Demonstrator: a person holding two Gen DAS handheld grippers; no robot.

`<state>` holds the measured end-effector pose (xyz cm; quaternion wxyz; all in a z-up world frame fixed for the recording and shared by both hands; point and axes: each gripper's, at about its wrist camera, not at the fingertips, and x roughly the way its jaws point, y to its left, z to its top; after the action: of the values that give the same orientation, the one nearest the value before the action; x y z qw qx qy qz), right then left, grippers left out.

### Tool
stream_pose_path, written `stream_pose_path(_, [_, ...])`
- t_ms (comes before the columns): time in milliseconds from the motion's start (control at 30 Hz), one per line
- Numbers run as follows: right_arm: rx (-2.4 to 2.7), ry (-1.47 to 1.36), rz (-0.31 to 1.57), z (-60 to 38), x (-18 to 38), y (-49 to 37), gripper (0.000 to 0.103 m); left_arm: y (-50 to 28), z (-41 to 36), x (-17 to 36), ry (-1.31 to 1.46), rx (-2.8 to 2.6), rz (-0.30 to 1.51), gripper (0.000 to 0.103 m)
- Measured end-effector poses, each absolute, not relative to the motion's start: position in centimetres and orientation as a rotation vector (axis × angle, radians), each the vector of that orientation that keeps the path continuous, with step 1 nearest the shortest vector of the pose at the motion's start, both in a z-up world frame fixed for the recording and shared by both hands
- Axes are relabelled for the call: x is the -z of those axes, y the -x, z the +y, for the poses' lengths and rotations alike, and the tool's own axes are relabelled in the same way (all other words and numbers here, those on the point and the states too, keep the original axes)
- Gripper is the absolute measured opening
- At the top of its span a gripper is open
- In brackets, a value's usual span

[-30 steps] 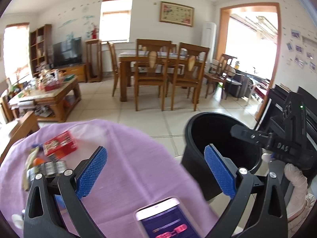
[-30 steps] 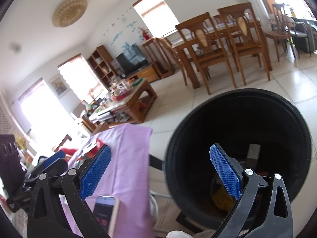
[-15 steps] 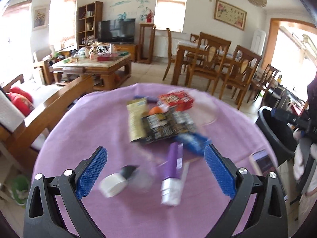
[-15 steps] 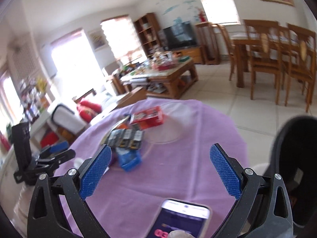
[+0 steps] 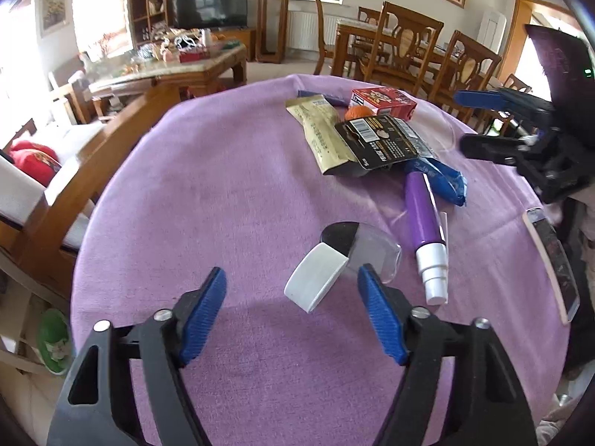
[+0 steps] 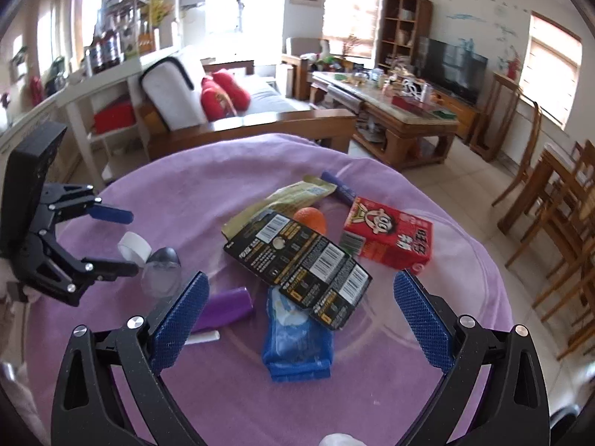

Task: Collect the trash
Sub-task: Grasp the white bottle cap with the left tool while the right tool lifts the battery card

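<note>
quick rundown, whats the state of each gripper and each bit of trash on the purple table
left gripper: jaws closing around the white-capped clear bottle, not gripping yet
right gripper: open, empty
purple tube: lying flat
red box: lying flat, closed
black card: atop the wrappers

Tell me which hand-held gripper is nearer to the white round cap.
Left. The left hand-held gripper is closing around the white round cap, not yet touching; the right hand-held gripper hovers over the wrappers.

matt purple cloth (image 5: pixel 230 200); glossy black card pack (image 6: pixel 297 264); crinkled blue plastic wrapper (image 6: pixel 297 345); red cardboard box (image 6: pixel 390 238).
</note>
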<state>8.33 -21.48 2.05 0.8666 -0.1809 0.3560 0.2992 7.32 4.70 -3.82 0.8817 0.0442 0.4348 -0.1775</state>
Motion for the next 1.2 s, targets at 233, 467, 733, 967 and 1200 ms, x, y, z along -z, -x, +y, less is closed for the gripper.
stream_pose_path(233, [-0.711,0.589,0.784,-18.7,0.8,-11.6,0.093,-7.5,4.7,4.2,-0.145,0.408,0.921,0.041])
stream_pose_path(467, [-0.769,0.583,0.837,-18.6,2.0,-13.7,0.071,-7.6,5.8,4.0,-0.095,0.425,0.922,0.03])
stream_pose_path(733, [-0.778,0.57,0.806,-18.0,1.1,-12.3,0.055,-8.1,6.1,3.7,-0.063,0.421,0.918,0.023])
stream_pose_path(967, [-0.764,0.473,0.769,-18.8,-0.6,-10.8,0.054,-8.1,6.8,2.9,-0.038,0.396,0.863,0.023])
stream_pose_path(1200, [-0.735,0.233,0.714,-21.4,-4.2,-8.3,0.054,-7.6,6.8,2.3,-0.013,0.366,0.835,0.023])
